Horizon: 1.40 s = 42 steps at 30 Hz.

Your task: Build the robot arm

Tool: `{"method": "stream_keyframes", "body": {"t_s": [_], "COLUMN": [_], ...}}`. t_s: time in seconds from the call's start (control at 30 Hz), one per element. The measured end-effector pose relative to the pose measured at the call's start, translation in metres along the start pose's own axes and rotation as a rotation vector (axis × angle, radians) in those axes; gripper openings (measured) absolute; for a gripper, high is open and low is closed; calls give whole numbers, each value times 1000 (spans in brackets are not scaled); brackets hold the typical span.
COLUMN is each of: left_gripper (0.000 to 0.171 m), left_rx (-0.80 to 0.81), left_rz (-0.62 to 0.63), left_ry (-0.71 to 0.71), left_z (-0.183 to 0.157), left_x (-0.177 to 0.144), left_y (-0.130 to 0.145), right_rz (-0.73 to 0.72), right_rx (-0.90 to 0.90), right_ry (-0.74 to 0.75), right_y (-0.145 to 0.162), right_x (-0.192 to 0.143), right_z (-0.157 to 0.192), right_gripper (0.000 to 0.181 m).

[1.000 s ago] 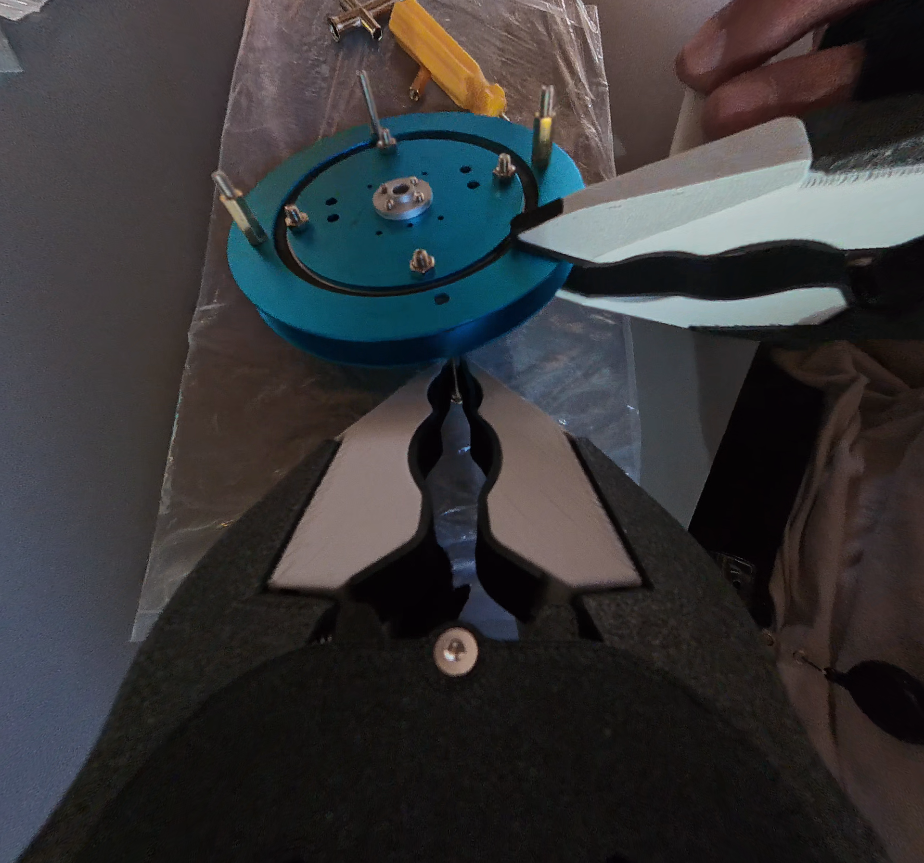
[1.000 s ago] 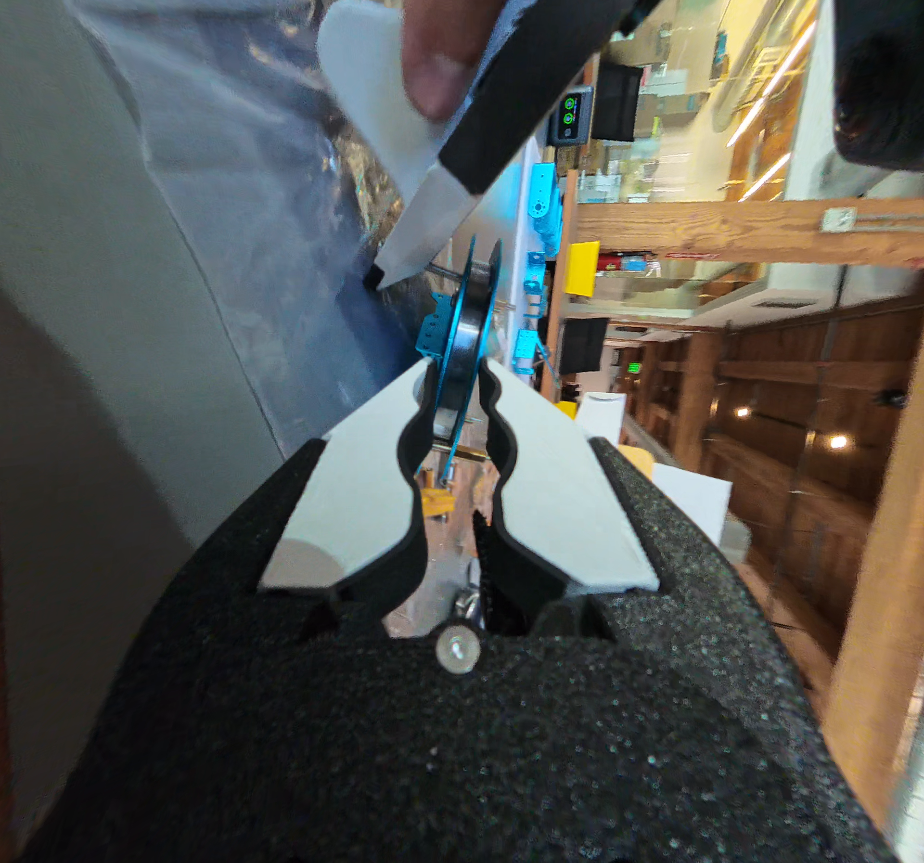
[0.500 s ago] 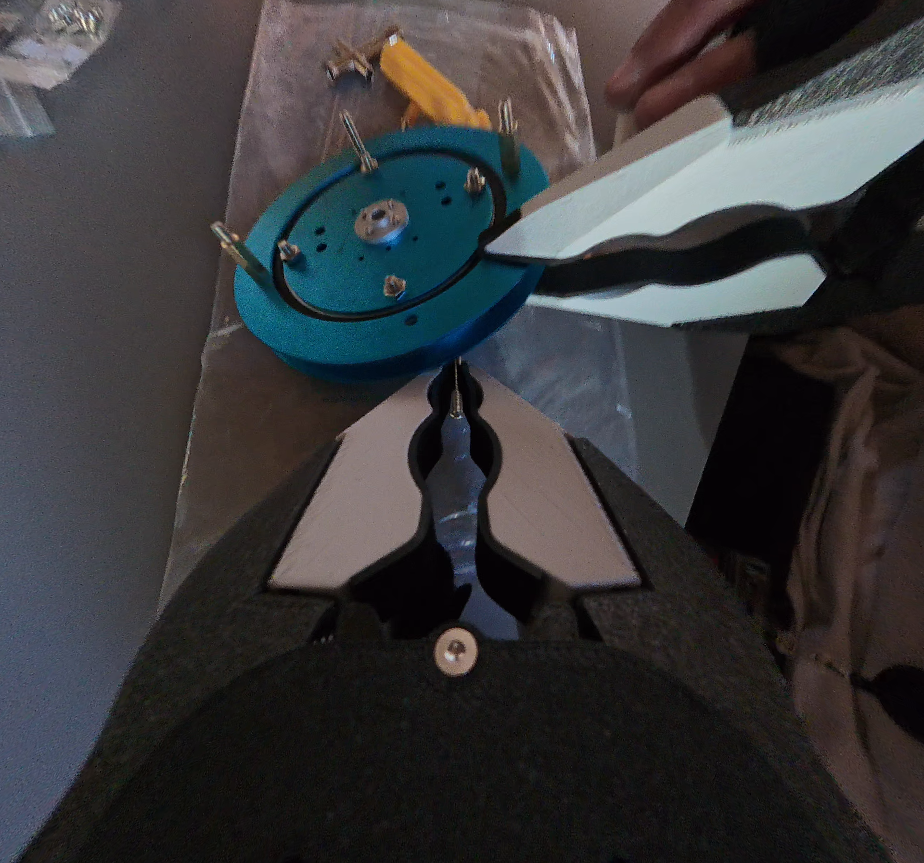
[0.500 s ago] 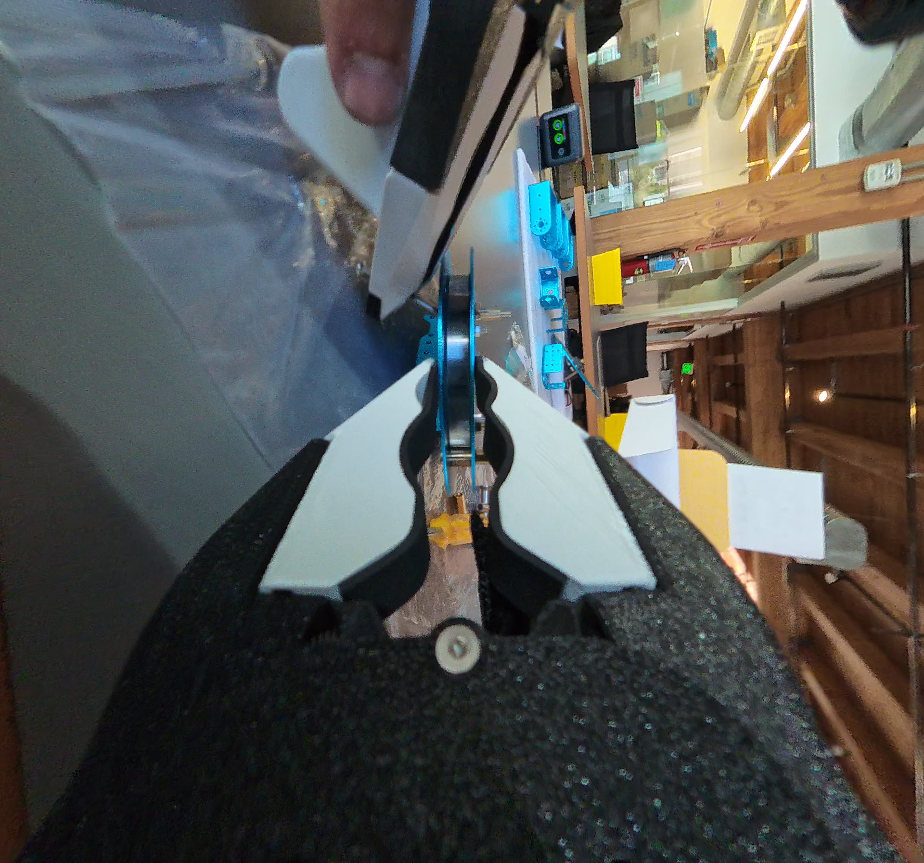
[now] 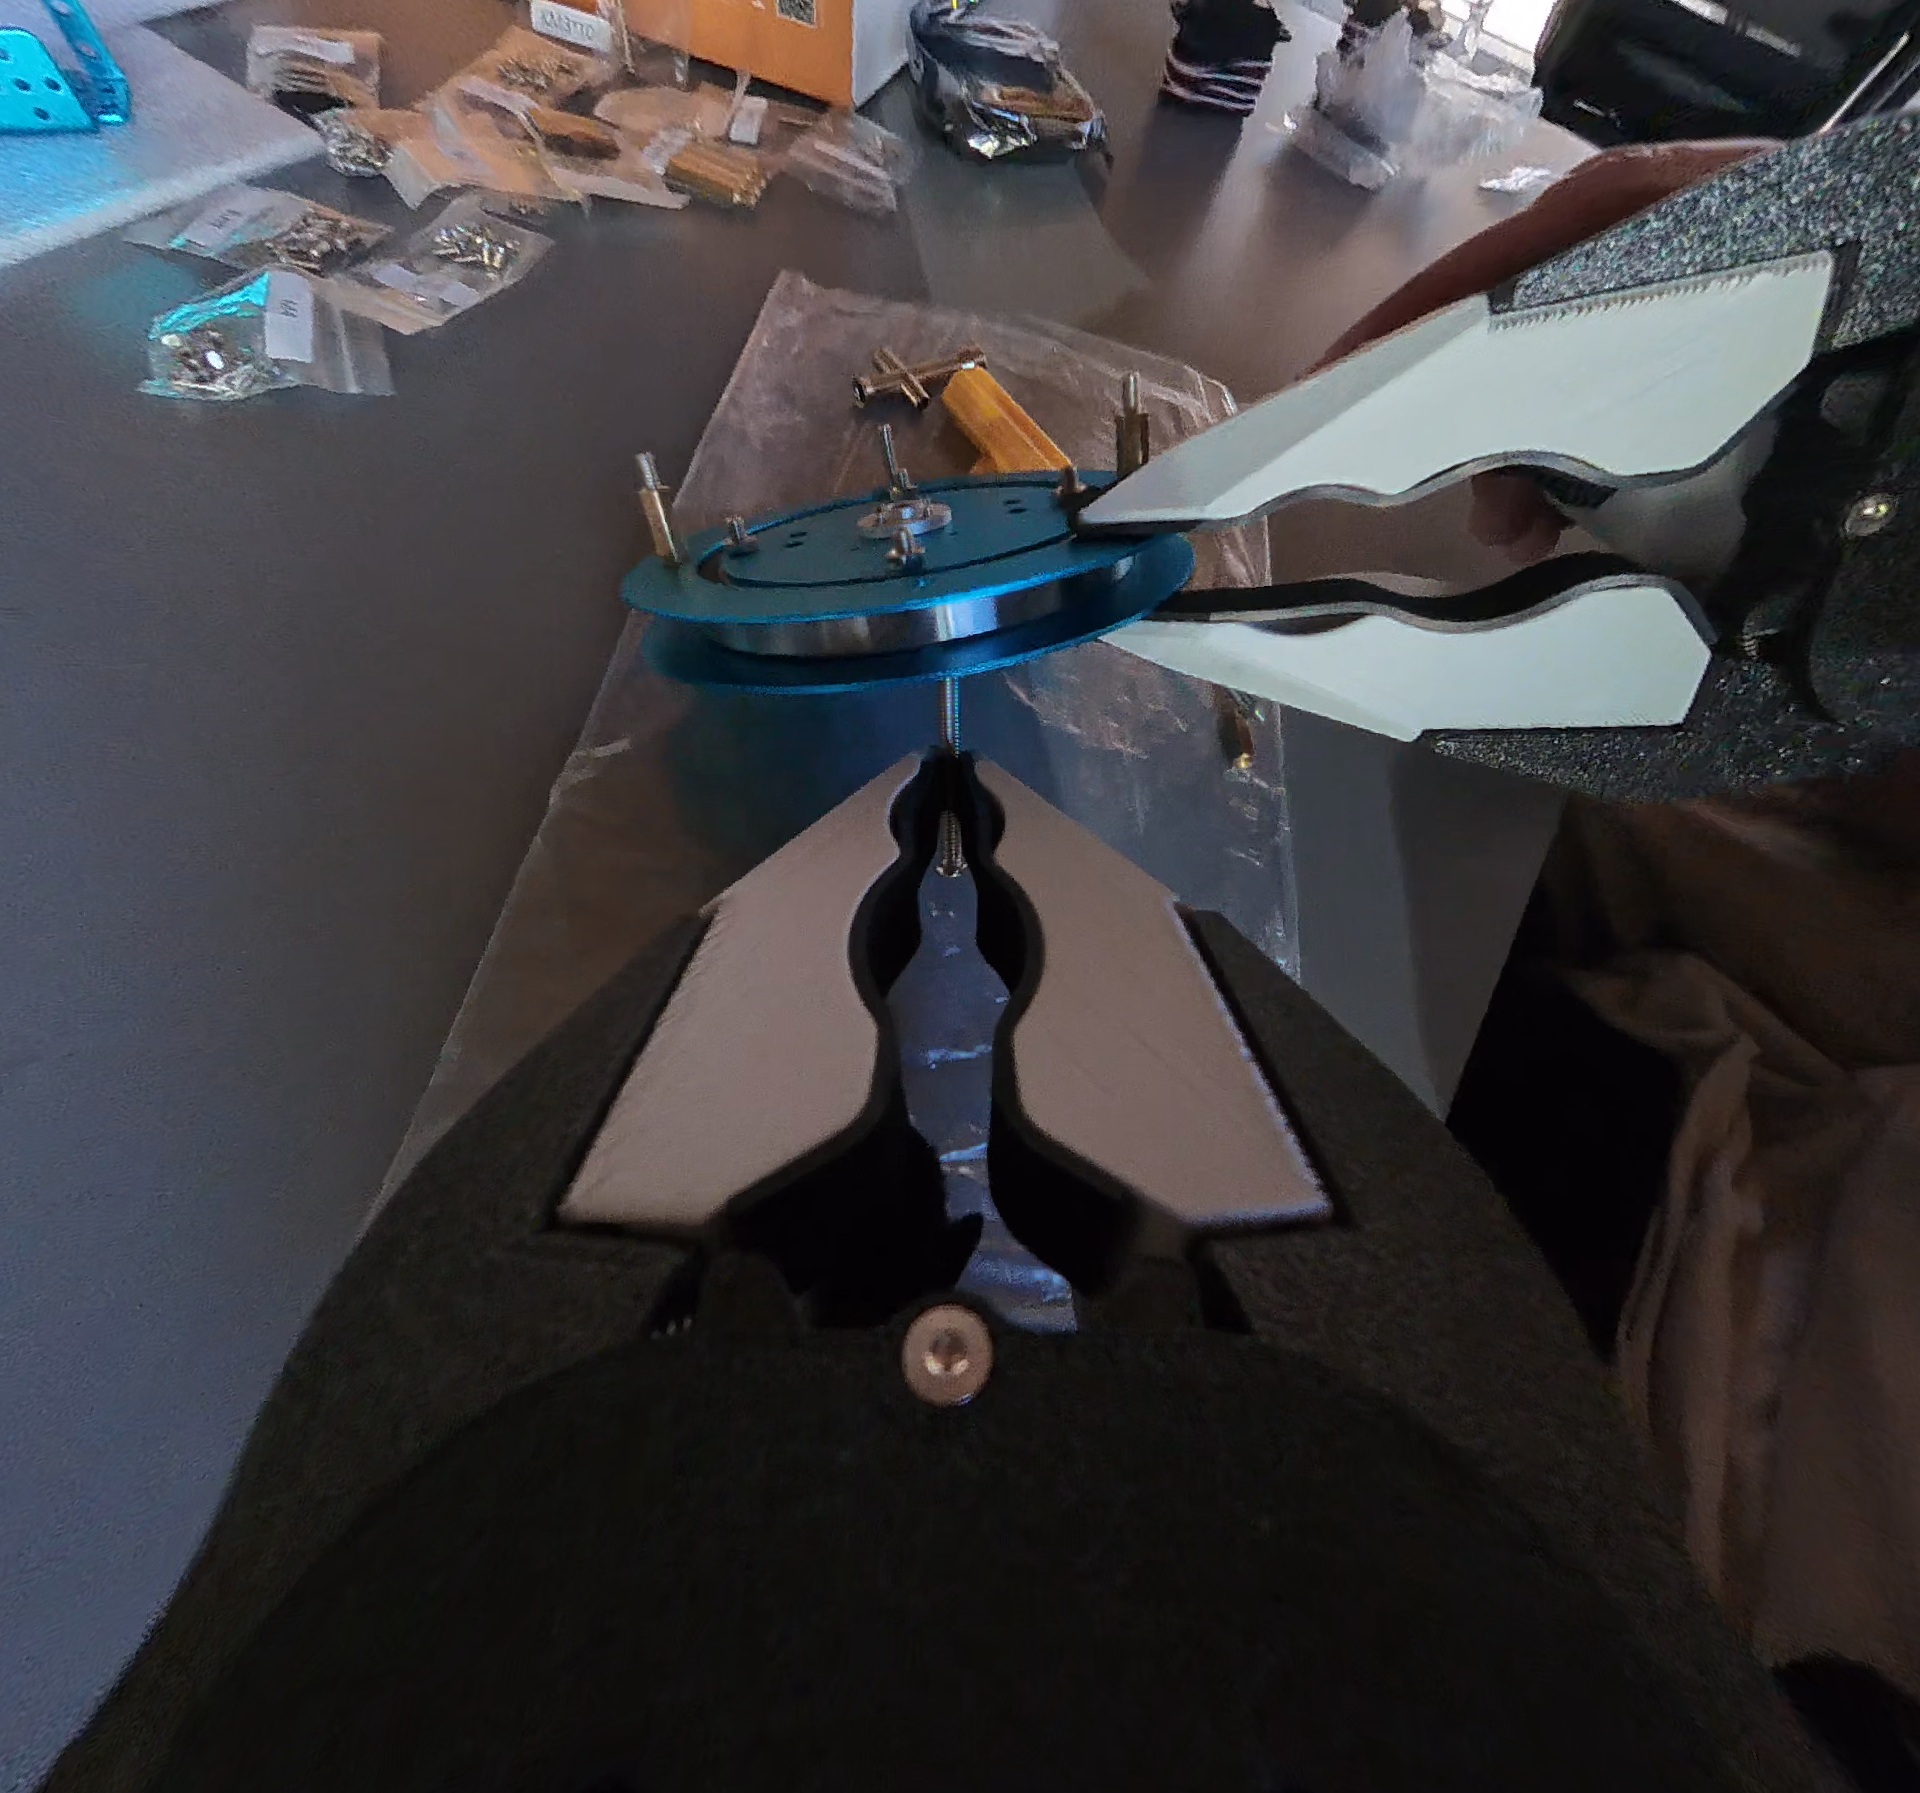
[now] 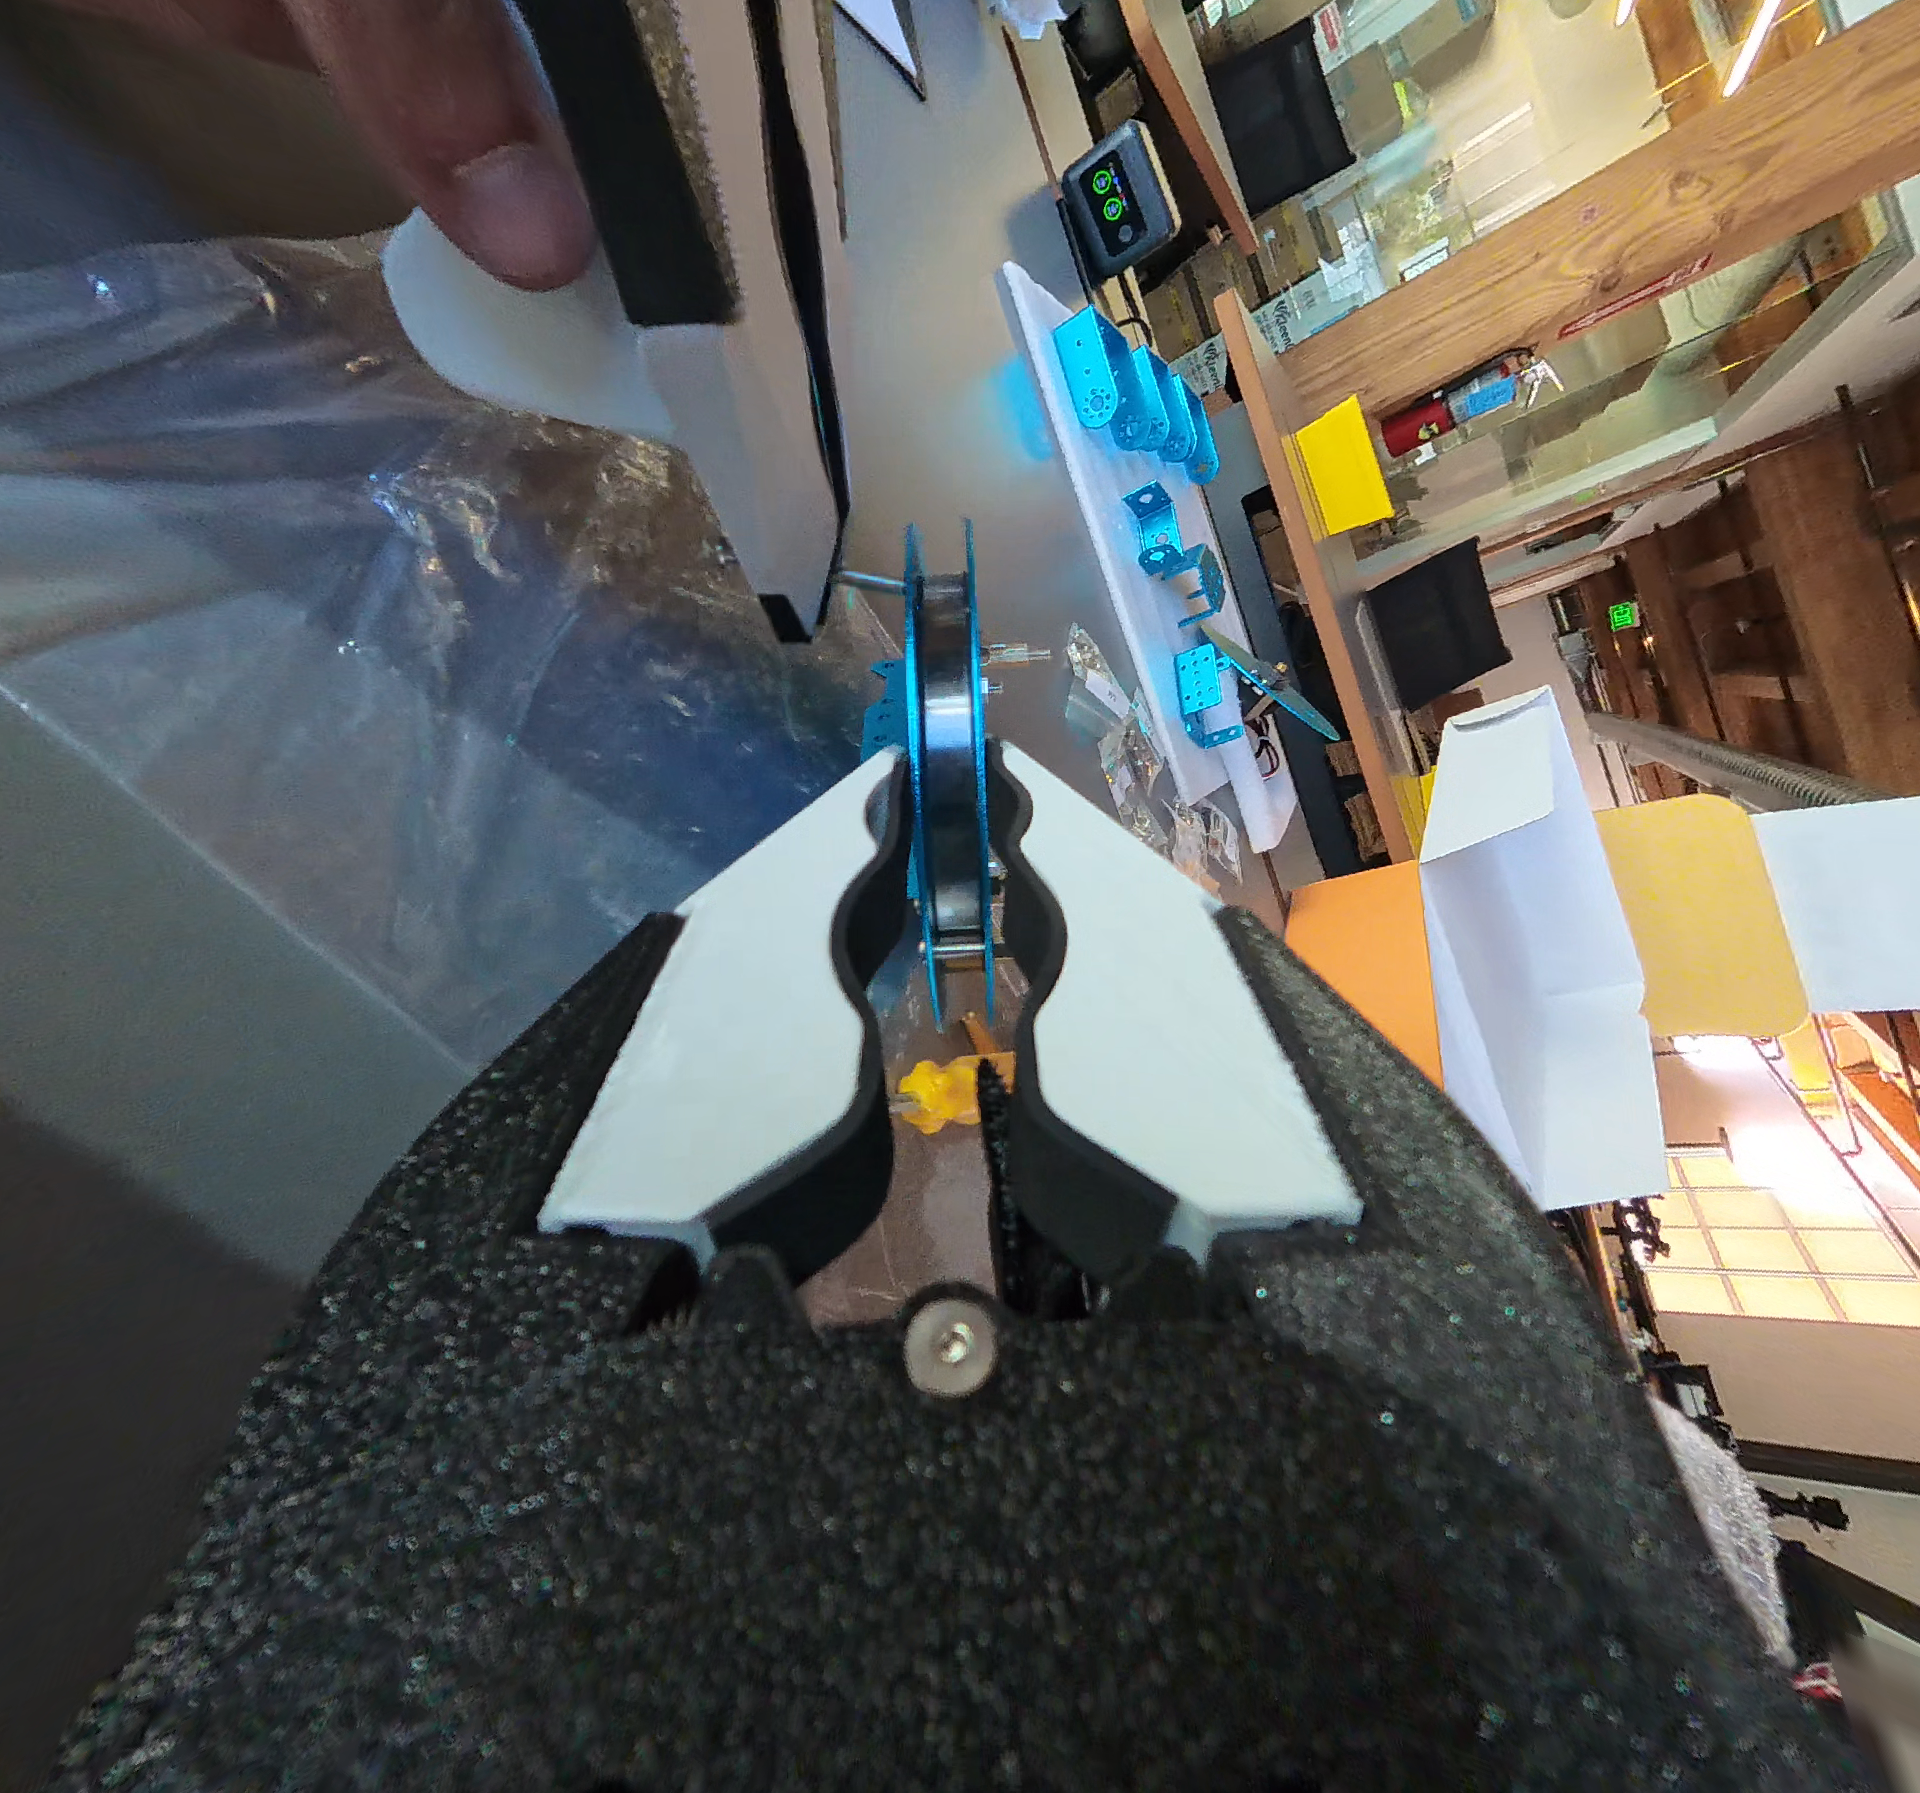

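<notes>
Grey workbench [image 5: 312,808] scattered with bagged hardware is hosting two handheld grippers working above a plastic sheet [image 5: 727,808].

Right gripper [image 5: 1117,580] is clamping the blue disc [image 5: 904,590] flat by its rim; left gripper [image 5: 948,777], nearly closed, is pinching a thin upright screw [image 5: 948,813] under it.

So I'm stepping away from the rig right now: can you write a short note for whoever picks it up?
Right gripper: shut on the rim of the blue disc assembly, holding it level above the plastic sheet.
Left gripper: shut on a thin screw that points up at the disc's underside.
Done: standoffs and nuts stand on the disc's top.
Left: the screw is not seated.
A yellow-handled tool and cross wrench lie behind.
</notes>
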<state>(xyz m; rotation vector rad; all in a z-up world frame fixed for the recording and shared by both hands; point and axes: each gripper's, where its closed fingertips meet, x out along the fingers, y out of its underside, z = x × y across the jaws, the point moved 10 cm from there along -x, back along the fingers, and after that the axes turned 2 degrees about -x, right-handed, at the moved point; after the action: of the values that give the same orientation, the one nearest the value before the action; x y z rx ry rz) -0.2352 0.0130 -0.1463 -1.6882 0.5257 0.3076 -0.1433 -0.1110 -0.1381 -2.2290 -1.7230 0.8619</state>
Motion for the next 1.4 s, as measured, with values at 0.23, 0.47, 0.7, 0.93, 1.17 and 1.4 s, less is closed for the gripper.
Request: {"method": "stream_keyframes", "body": {"t_s": [0.23, 0.47, 0.7, 0.93, 1.17, 1.4], "left_gripper": [1, 0, 1, 1, 1, 1], "left_rx": [-19, -82, -81, -117, -66, 22], "left_rz": [-5, -30, -30, -13, -3, 49], "left_ry": [12, 59, 74, 101, 145, 172], "left_z": [-1, 4, 6, 11, 15, 13], "left_x": [9, 11, 12, 12, 14, 18], "left_y": [-7, -13, -19, -20, -14, -14], "right_rz": [-1, -7, -3, -27, -143, -149], "right_rx": [50, 87, 68, 29, 224, 419], "right_ry": [-11, -16, -17, -81, -426, -726], "right_y": [0, 5, 7, 7, 7, 29], "right_x": [-1, -4, -2, -1, -5, 22], "right_z": [-7, -15, -17, -18, -41, -81], "right_gripper": [12, 12, 12, 16, 29, 62]}}
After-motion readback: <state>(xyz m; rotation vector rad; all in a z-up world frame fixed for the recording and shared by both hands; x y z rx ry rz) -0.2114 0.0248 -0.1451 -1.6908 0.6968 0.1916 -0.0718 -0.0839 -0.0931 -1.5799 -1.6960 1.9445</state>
